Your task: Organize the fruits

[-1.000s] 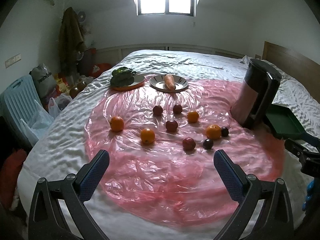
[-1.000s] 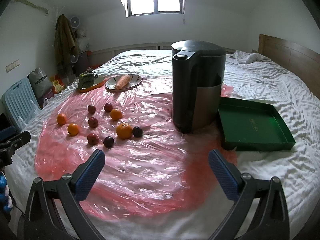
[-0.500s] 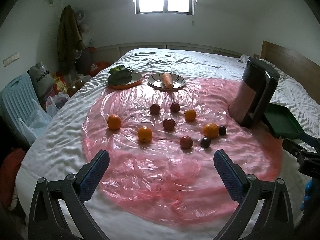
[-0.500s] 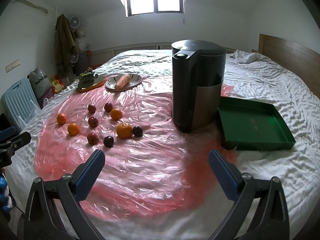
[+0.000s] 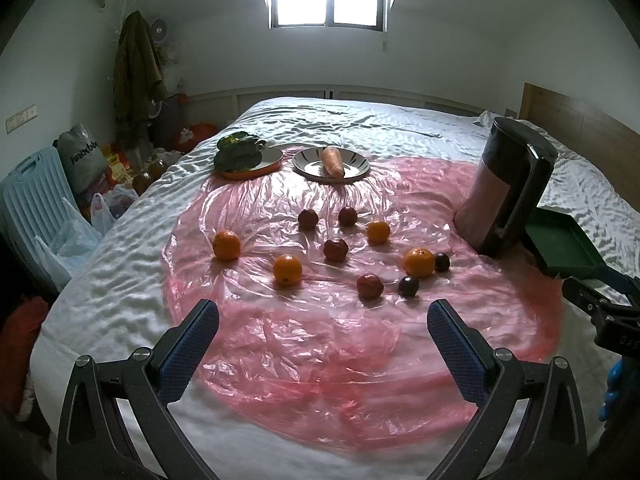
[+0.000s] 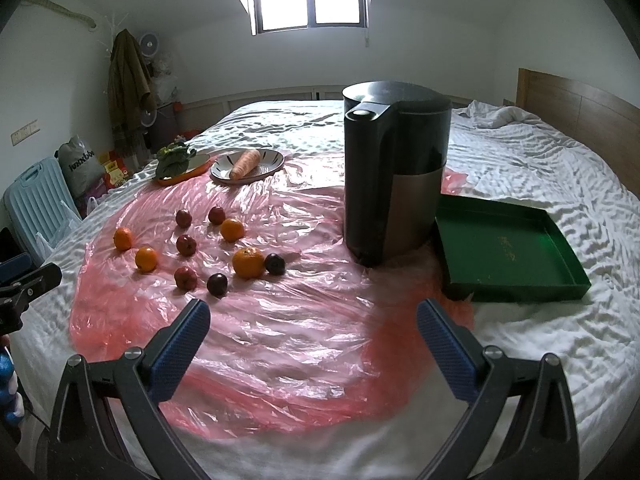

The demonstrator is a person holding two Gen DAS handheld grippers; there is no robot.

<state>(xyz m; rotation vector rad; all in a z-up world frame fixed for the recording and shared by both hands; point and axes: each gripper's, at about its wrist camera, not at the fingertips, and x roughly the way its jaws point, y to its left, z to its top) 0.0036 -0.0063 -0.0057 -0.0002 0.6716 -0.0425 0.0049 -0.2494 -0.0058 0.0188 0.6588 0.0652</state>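
Several fruits lie loose on a pink plastic sheet (image 5: 320, 344) on the bed: oranges such as the left one (image 5: 226, 245) and the largest one (image 5: 419, 262), red apples such as the nearest one (image 5: 369, 286), and dark plums (image 5: 408, 286). The same cluster shows in the right wrist view, with the largest orange (image 6: 248, 263) beside a plum (image 6: 275, 263). An empty green tray (image 6: 508, 254) lies right of the fruits. My left gripper (image 5: 323, 318) is open and empty, short of the fruits. My right gripper (image 6: 313, 318) is open and empty over the sheet.
A tall dark kettle (image 6: 394, 184) stands between the fruits and the tray. At the far side are a plate with a carrot (image 5: 332, 162) and an orange plate with greens (image 5: 240, 158). Bags and a blue chair (image 5: 36, 208) stand left of the bed.
The left gripper has drawn back and lifted slightly, so the fruits look a little farther off. The right gripper has barely moved. Both stay open.
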